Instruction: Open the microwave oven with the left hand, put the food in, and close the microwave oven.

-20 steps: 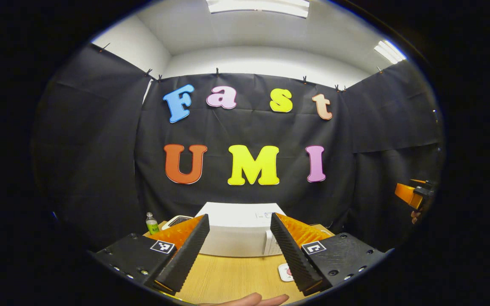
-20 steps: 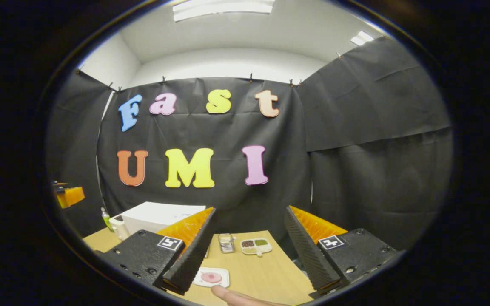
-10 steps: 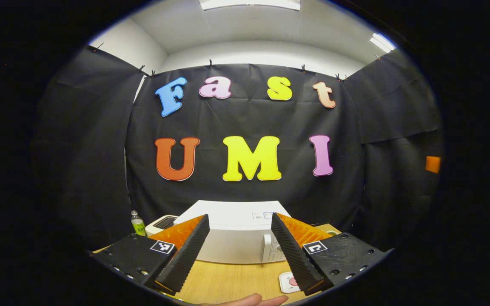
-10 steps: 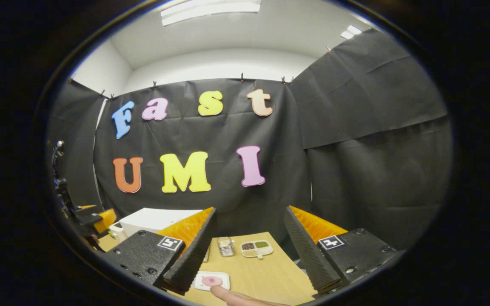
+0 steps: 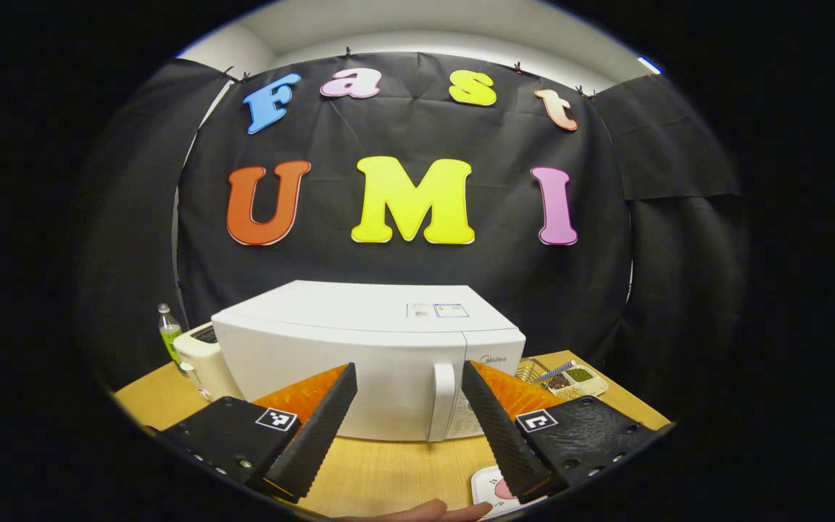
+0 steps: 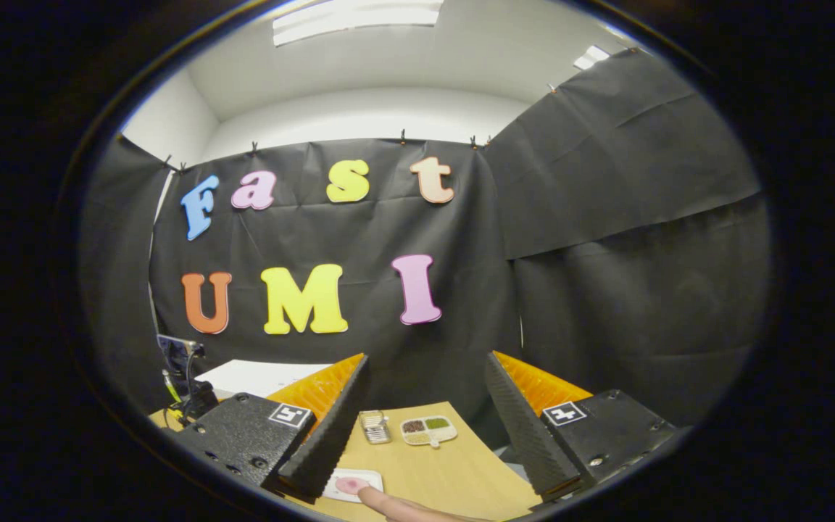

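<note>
Ahead of left claw: the microwave oven (image 5: 367, 362) stands on the wooden surface (image 5: 388, 471), toward its far edge, door shut.
Left claw (image 5: 406, 428): fingers spread apart, gripping nothing, short of the oven front.
Door handle (image 5: 441, 400): vertical white bar at the right side of the door, beside the control panel; it shows between the two fingers, nearer the right one.
Right claw (image 6: 425, 428): fingers spread apart, gripping nothing, held above the right part of the surface.
Food (image 6: 351, 484): pink item on a white plate near the front edge of the surface, apart from the oven; partly covered by the left finger of the right claw.
Step in hand: approach to the handle, judged from the shut door and the open claw.
Procedure: centre the handle between the fingers, advance until both fingers bracket the bar, close, then pull along the door's arc and not straight back. The hinge is presumably on the left side.
Caution: a hard pull may slide the oven on the surface.
Hidden: oven interior; lower end of the handle, behind the fingers.
Cut off: plate in left gripper view (image 5: 493, 487), under the right finger.
Unclear: contents of the divided tray (image 6: 428, 429) and the small rack (image 6: 374, 426) near the far right corner; appliance (image 5: 200, 359) and bottle (image 5: 168, 335) left of the oven.
</note>
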Demonstrator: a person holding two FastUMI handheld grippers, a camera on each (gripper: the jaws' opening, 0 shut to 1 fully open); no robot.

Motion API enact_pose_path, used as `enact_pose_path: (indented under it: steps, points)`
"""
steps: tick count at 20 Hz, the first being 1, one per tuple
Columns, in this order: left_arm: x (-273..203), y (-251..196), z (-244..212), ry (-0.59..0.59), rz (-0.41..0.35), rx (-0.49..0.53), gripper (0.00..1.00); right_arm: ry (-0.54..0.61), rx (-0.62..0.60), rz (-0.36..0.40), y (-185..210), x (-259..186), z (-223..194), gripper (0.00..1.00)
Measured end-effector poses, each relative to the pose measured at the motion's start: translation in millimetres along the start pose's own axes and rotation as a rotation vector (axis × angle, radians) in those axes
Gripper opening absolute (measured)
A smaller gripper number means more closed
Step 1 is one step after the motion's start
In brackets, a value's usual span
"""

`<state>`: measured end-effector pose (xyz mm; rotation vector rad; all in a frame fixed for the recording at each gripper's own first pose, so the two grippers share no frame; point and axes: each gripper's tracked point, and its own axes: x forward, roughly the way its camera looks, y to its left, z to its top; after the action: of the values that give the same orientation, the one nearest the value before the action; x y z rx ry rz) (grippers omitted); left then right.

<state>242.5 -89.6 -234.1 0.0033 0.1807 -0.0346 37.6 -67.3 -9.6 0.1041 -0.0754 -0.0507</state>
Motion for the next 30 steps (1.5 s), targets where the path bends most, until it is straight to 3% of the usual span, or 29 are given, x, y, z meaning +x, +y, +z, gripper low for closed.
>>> enact_pose_path:
  steps: [6,11,12,13,14,15,16,17,18,19,20,21,22,24,26,27,30]
  points:
    - [45.7,-18.8,-58.8,0.062,-0.033,0.031,0.93,-0.013,-0.016,0.008,-8.8,-10.1,-0.4,0.92]
    - [76.3,-15.1,-82.3,0.065,0.002,0.036,0.94,-0.055,-0.025,-0.021,-19.9,-17.2,2.2,0.92]
    - [80.2,-14.4,-88.3,0.077,0.004,0.031,0.82,-0.061,-0.029,-0.01,-18.5,-18.4,3.3,0.92]
    - [77.9,-12.3,-92.1,0.081,0.018,0.027,0.94,-0.07,-0.039,-0.002,-17.7,-18.3,2.9,0.92]
    - [80.3,-13.2,-88.8,0.058,0.025,0.037,0.94,-0.077,-0.048,-0.005,-19.8,-18.4,3.4,0.92]
    - [82.6,-13.8,-86.5,0.041,0.029,0.06,0.92,-0.081,-0.051,-0.011,-22.1,-15.9,3.0,0.92]
    - [82.2,-14.2,-88.7,0.048,0.033,0.067,0.8,-0.079,-0.053,-0.01,-21.8,-15.2,2.3,0.92]
    - [82.2,-17.1,-88.8,0.037,0.03,0.058,0.92,-0.071,-0.054,-0.007,-18.6,-13.0,-2.9,1.0]
    - [83.2,-19.4,-89.5,0.035,0.023,0.042,0.88,-0.062,-0.048,-0.004,-17.7,-11.8,-6.2,1.0]
    - [84.3,-22.3,-87.7,0.026,0.019,0.032,0.63,-0.056,-0.04,0.001,-17.4,-11.5,-8.2,1.0]
    - [84.2,-25.2,-86.3,0.02,0.014,0.026,0.52,-0.051,-0.034,0.004,-16.5,-10.3,-9.9,0.92]
    - [83.1,-22.5,-86.6,0.022,0.023,0.028,0.25,-0.046,-0.029,0.004,-17.9,-9.1,-12.3,0.92]
    - [83.6,-23.1,-87.5,0.025,0.026,0.026,0.29,-0.038,-0.021,0.008,-18.6,-9.5,-13.7,0.92]
    - [83.6,-22.9,-96.4,0.075,0.019,0.005,0.22,-0.023,-0.012,0.021,-16.7,-13.0,-16.3,0.92]
    - [81.8,-23.0,-95.3,0.081,0.017,-0.001,0.22,-0.013,-0.004,0.02,-21.7,-15.5,-18.0,0.92]
    - [80.7,-22.6,-94.6,0.082,0.017,0.018,0.12,-0.007,0.002,0.026,-21.1,-17.2,-17.8,0.92]
    - [78.9,-22.5,-97.0,0.095,-0.001,0.012,0.13,0.012,0.014,0.048,-20.4,-26.1,-20.5,0.92]
